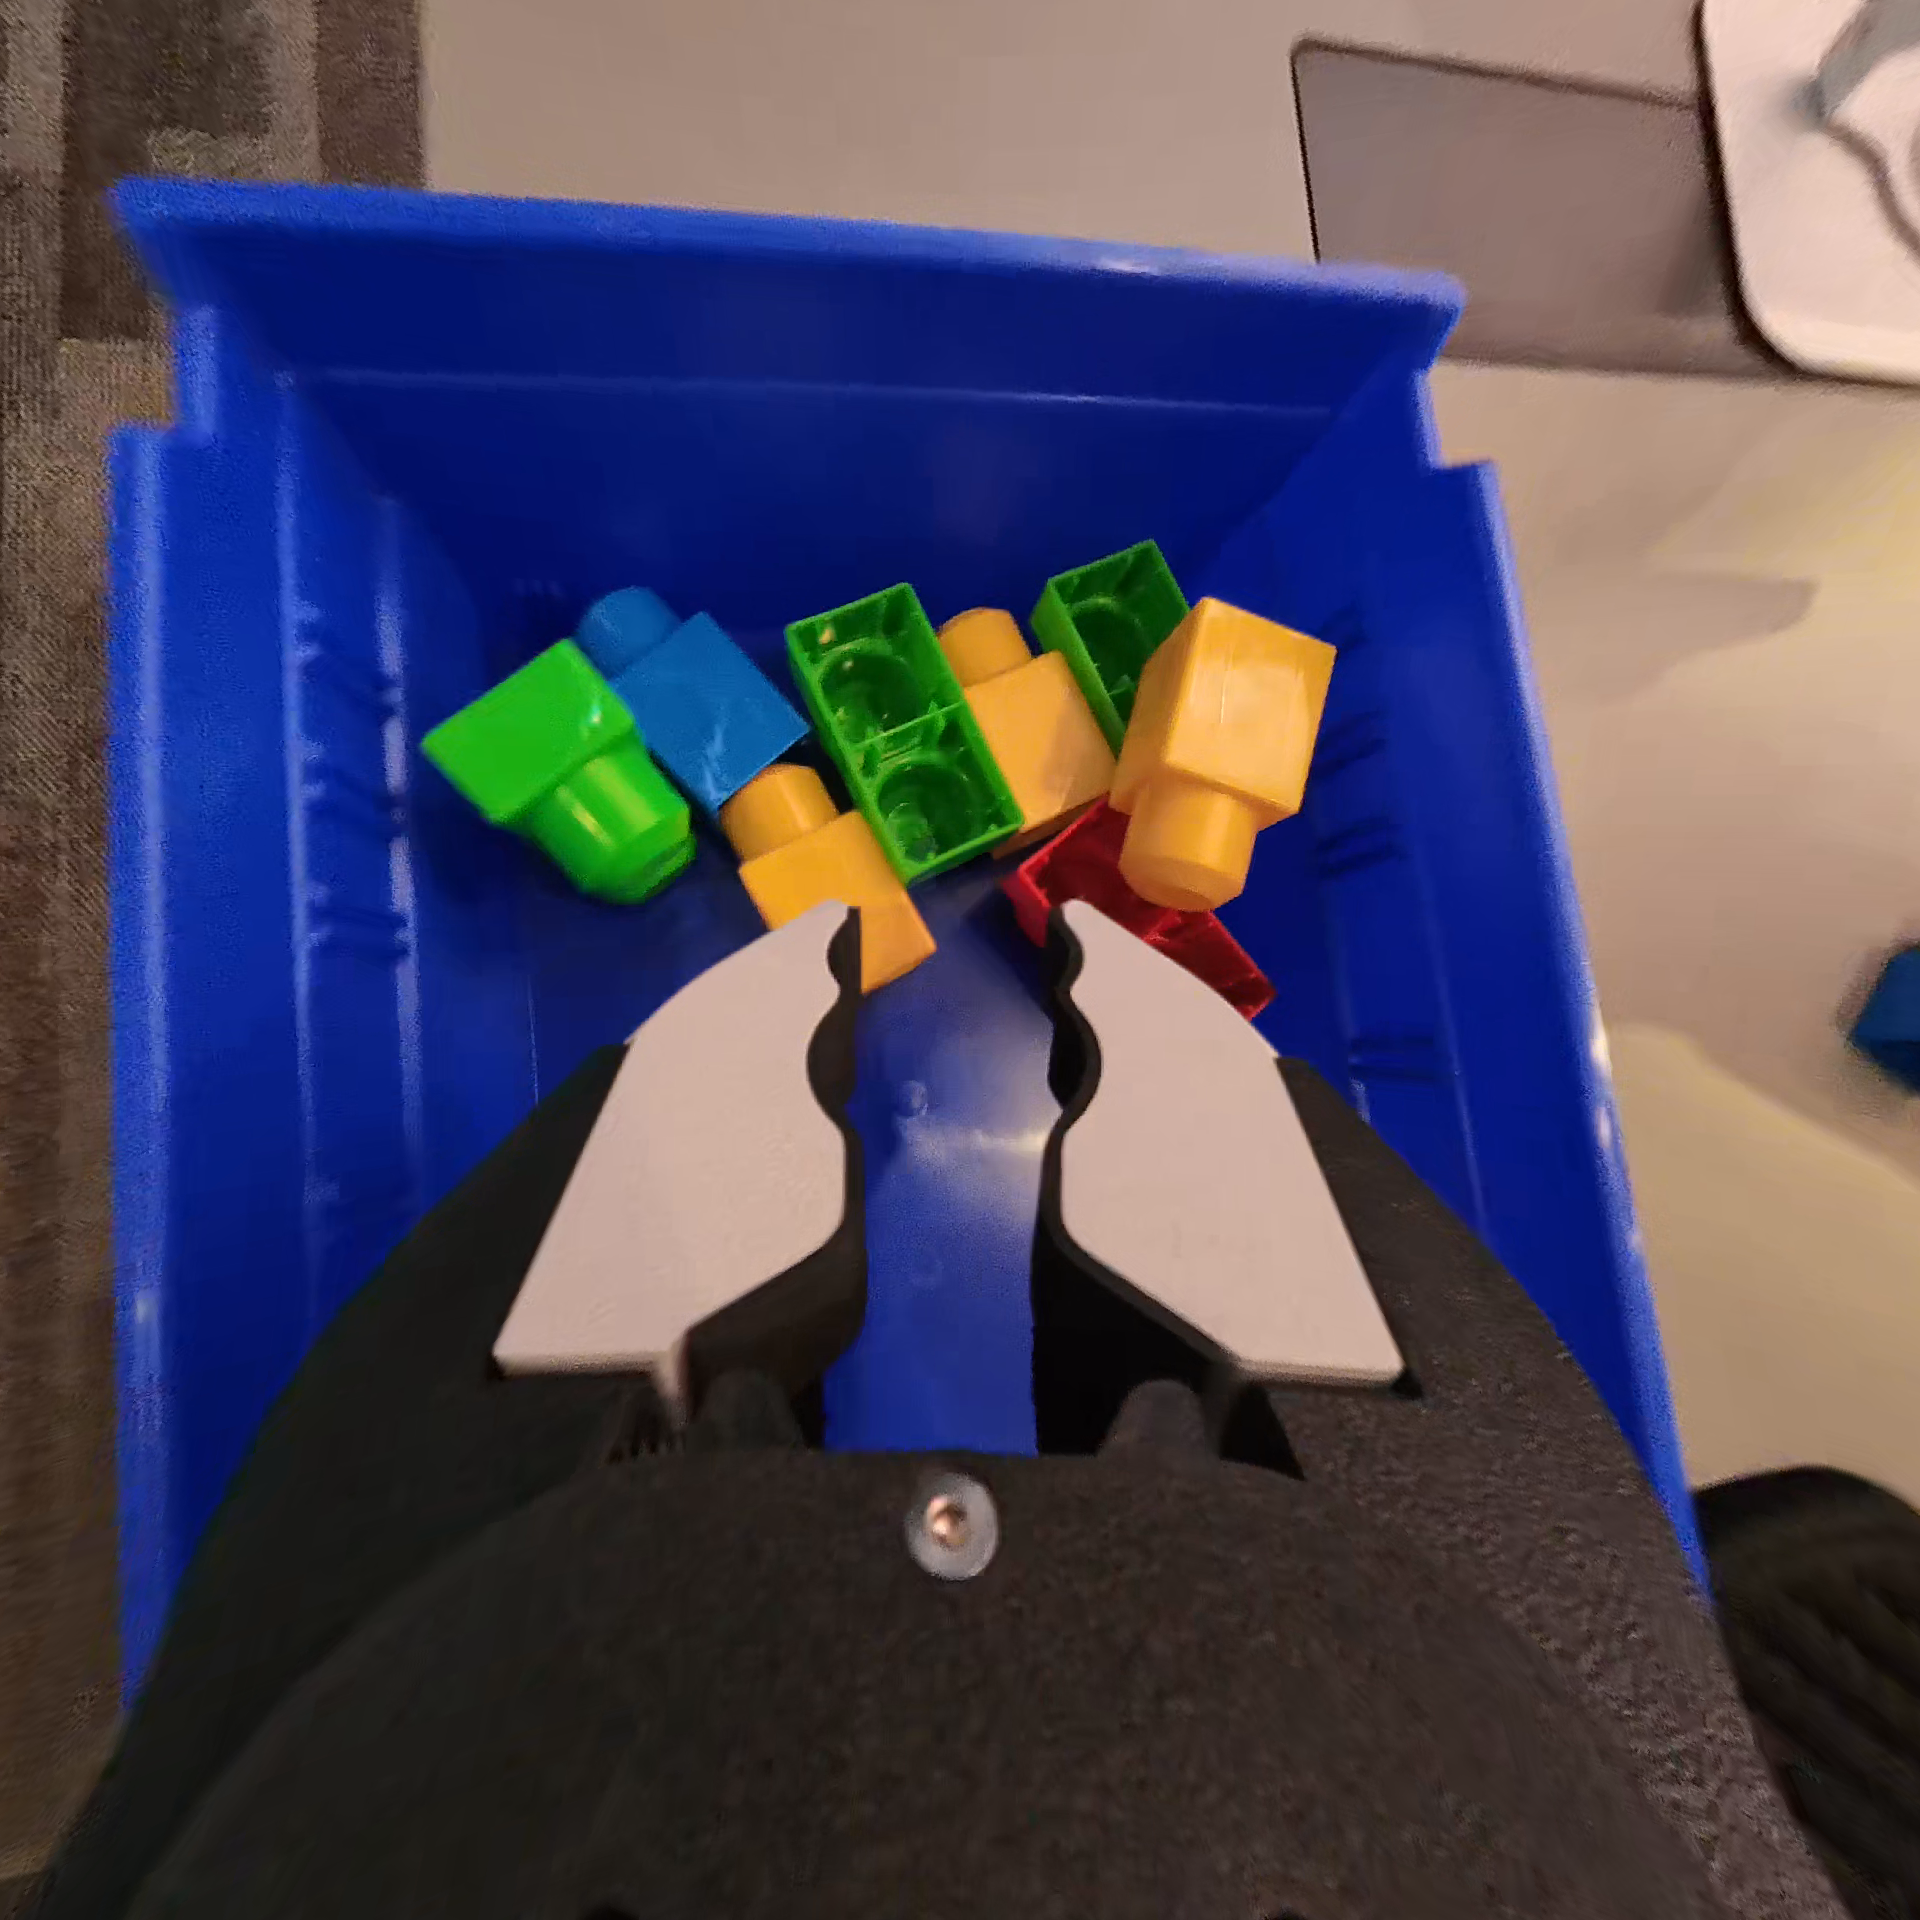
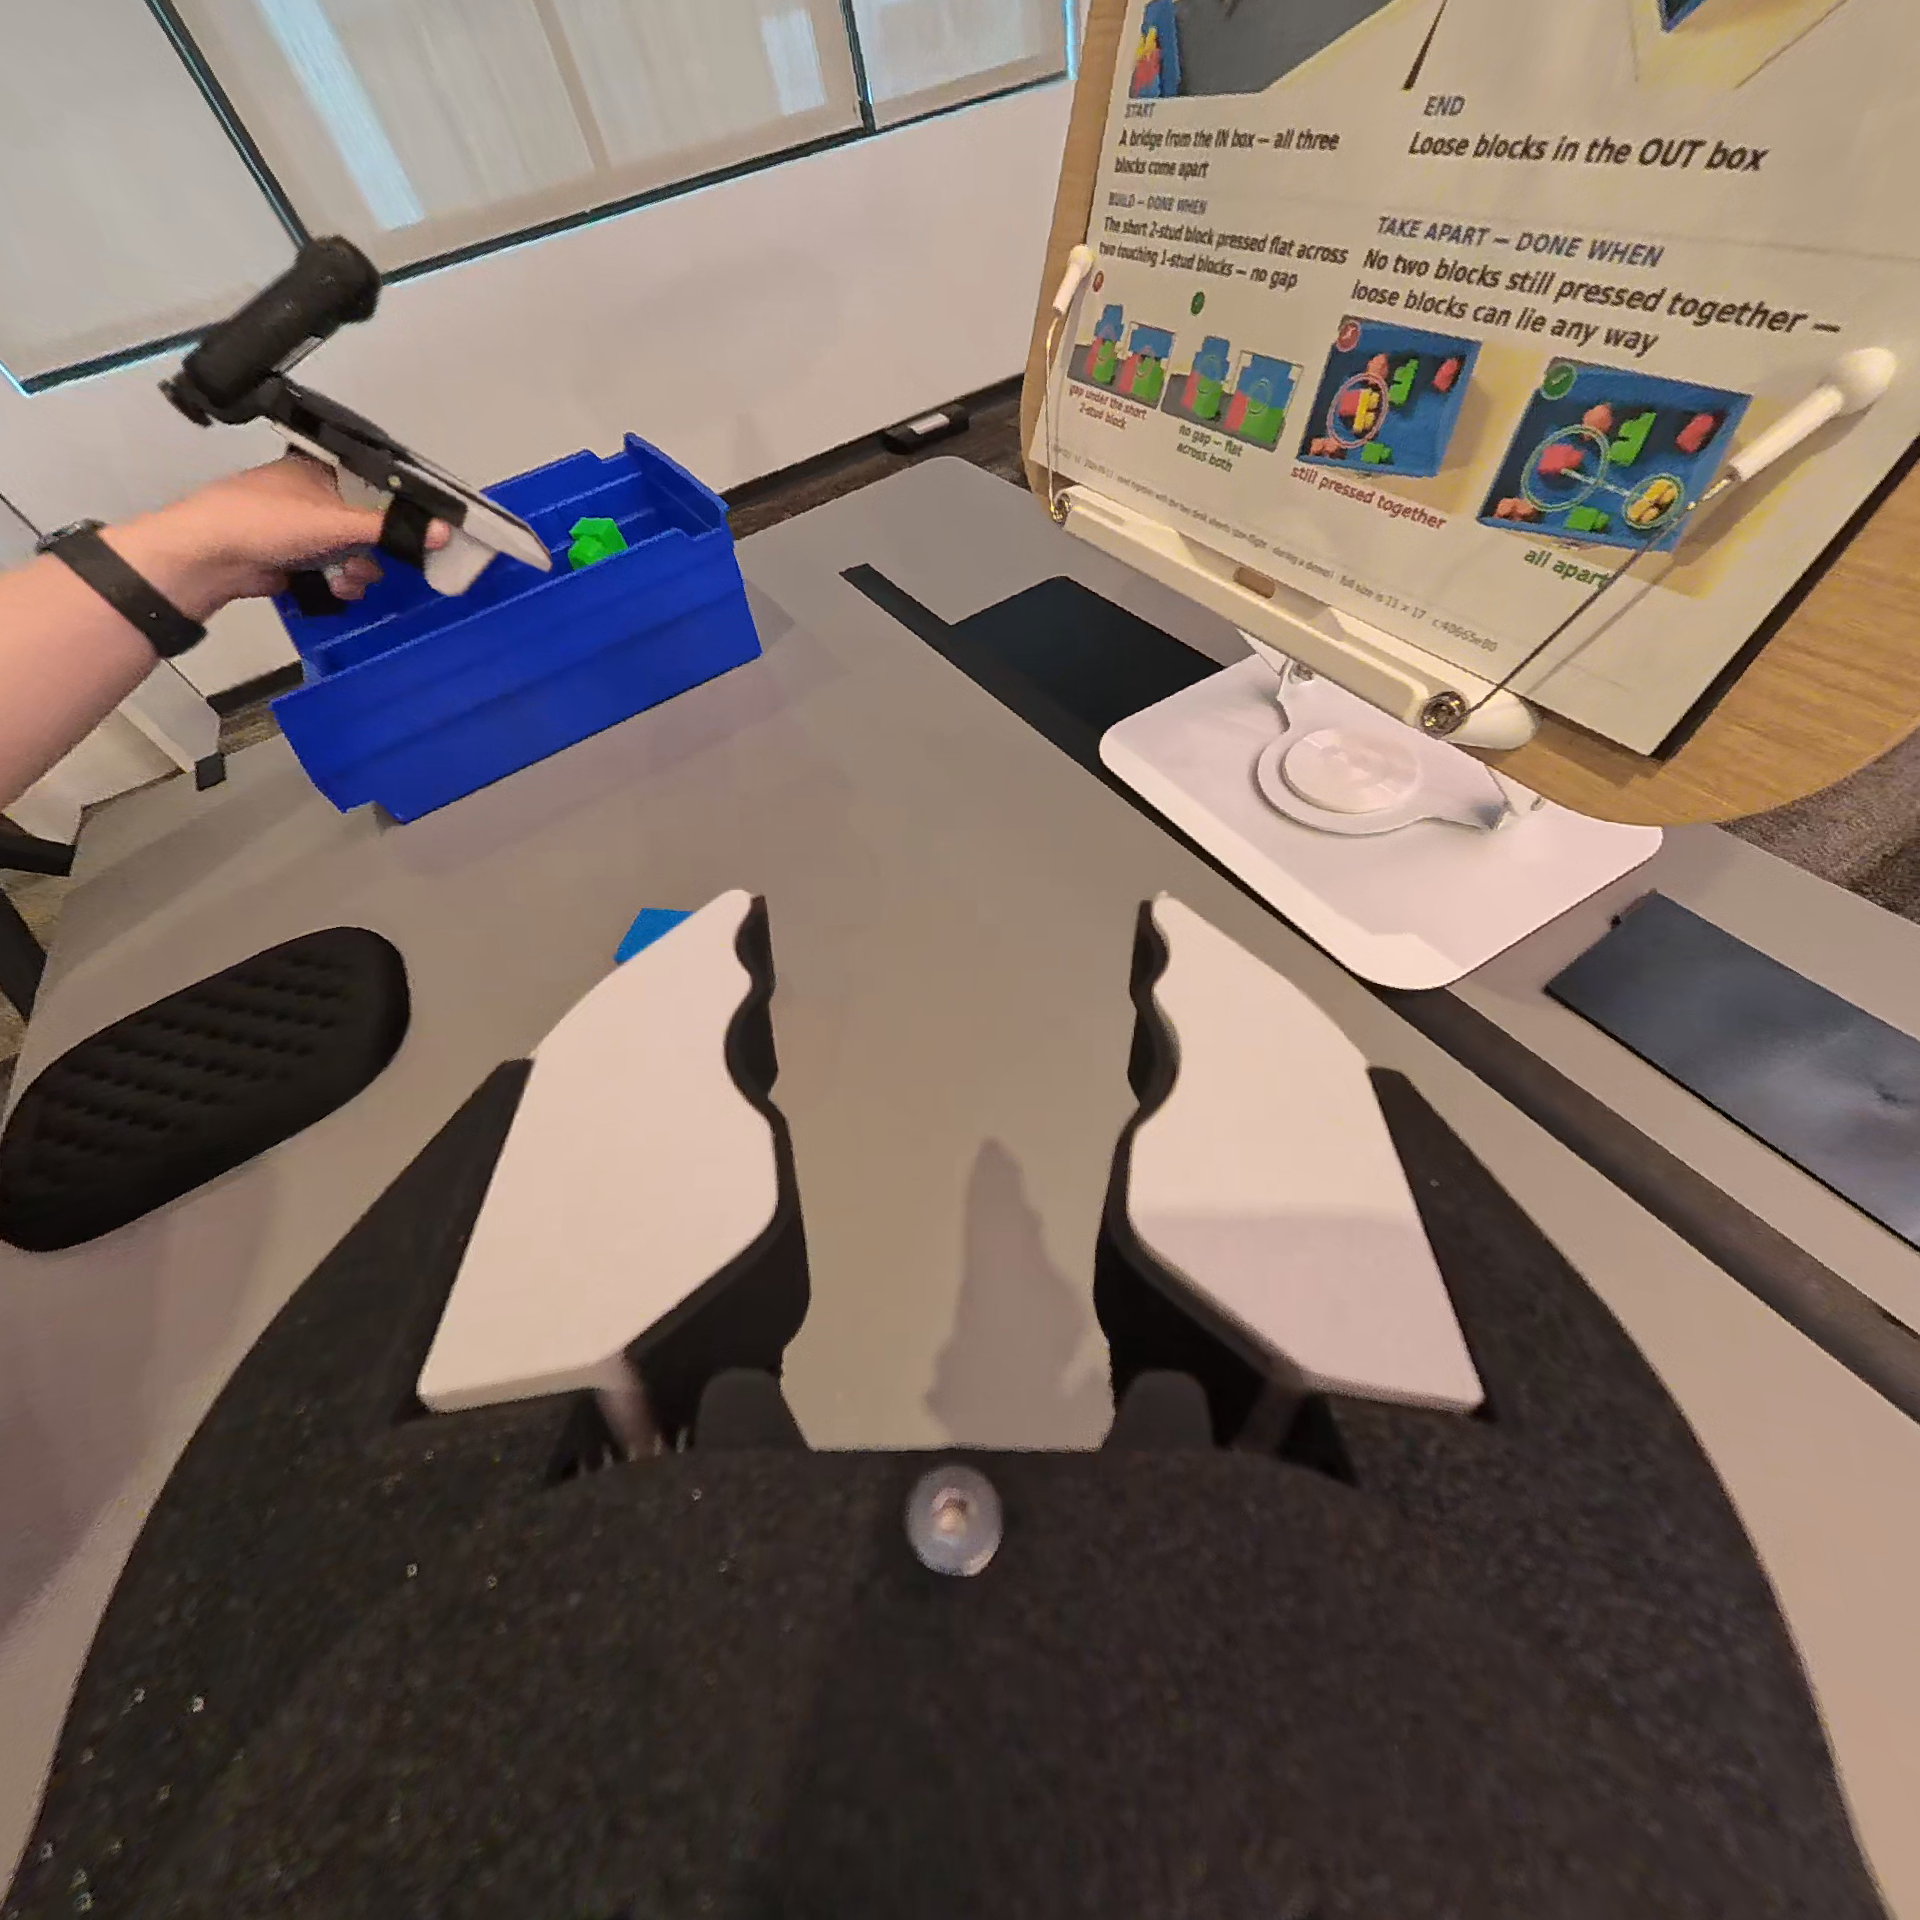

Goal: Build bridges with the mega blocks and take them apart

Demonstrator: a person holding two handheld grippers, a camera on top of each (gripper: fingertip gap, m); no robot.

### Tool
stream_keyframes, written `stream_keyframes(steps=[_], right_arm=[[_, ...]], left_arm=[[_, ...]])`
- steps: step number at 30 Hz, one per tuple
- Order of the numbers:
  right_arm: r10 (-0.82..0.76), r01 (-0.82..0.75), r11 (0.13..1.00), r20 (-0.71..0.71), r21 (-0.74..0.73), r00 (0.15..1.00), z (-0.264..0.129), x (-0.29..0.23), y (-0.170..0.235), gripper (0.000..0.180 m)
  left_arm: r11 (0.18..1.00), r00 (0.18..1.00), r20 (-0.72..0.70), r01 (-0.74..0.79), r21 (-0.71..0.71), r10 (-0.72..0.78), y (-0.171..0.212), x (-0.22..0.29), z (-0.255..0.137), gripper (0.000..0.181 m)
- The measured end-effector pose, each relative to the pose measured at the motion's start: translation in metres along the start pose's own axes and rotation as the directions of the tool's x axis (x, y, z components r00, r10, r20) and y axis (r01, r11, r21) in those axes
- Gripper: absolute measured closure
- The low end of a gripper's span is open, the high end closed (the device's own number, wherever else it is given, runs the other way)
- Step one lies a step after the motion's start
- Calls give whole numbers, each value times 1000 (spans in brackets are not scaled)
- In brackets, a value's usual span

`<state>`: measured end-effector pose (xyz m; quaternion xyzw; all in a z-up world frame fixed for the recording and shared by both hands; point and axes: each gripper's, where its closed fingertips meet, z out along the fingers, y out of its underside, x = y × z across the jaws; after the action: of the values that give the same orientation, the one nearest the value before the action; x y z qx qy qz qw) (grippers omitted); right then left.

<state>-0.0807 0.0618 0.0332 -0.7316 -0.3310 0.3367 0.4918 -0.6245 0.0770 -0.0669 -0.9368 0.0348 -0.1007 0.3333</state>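
Observation:
My left gripper point(image 1: 951, 920) is open and empty, held inside a blue bin point(image 1: 343, 935) just short of a pile of loose blocks. The pile holds a green one-stud block point(image 1: 556, 764), a blue block point(image 1: 691, 696), a small yellow block point(image 1: 821, 868), a green two-stud block point(image 1: 899, 732) lying hollow side up, more yellow blocks point(image 1: 1221, 738), a second green block point(image 1: 1107, 618) and a red block point(image 1: 1138, 914). My right gripper point(image 2: 951, 909) is open and empty above the grey table point(image 2: 914, 727). A blue block point(image 2: 649, 928) lies on the table beside its left finger. In the right wrist view the left gripper point(image 2: 488, 545) is over the bin point(image 2: 520, 655).
A stand with an instruction board point(image 2: 1455, 343) on a white base point(image 2: 1382, 862) stands at the right of the table. Dark flat mats point(image 2: 1081, 644) lie on the table. A black chair armrest point(image 2: 197, 1081) sits at the left edge. A hand point(image 2: 249, 540) holds the left gripper. Tip to tip, the grippers are about 55 cm apart.

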Motion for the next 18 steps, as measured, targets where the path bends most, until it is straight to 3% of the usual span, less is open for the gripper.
stream_keyframes(steps=[2,4,6,8,11,14,18], right_arm=[[9,-9,1000,-3,-9,1000,1,3,4,114],[19,-19,1000,0,-15,1000,2,4,6,114],[20,-20,999,1,-25,1000,3,5,9,114],[18,-18,999,-4,-38,1000,3,7,12,114],[23,-23,999,-10,-37,1000,3,9,12,114],[28,-29,999,-11,-37,1000,2,10,13,114],[27,-28,999,-17,-44,999,0,11,15,114]], left_arm=[[989,990,31,-137,-57,139,0,0,12,145],[925,921,114,-360,-124,373,0,-7,19,137],[778,768,134,-604,-174,626,2,-5,23,144],[620,604,140,-755,-213,784,6,-4,26,145],[512,492,140,-833,-210,859,5,2,32,149],[512,507,82,-838,-188,858,6,10,40,153],[441,451,40,-846,-301,892,14,-6,53,155]])
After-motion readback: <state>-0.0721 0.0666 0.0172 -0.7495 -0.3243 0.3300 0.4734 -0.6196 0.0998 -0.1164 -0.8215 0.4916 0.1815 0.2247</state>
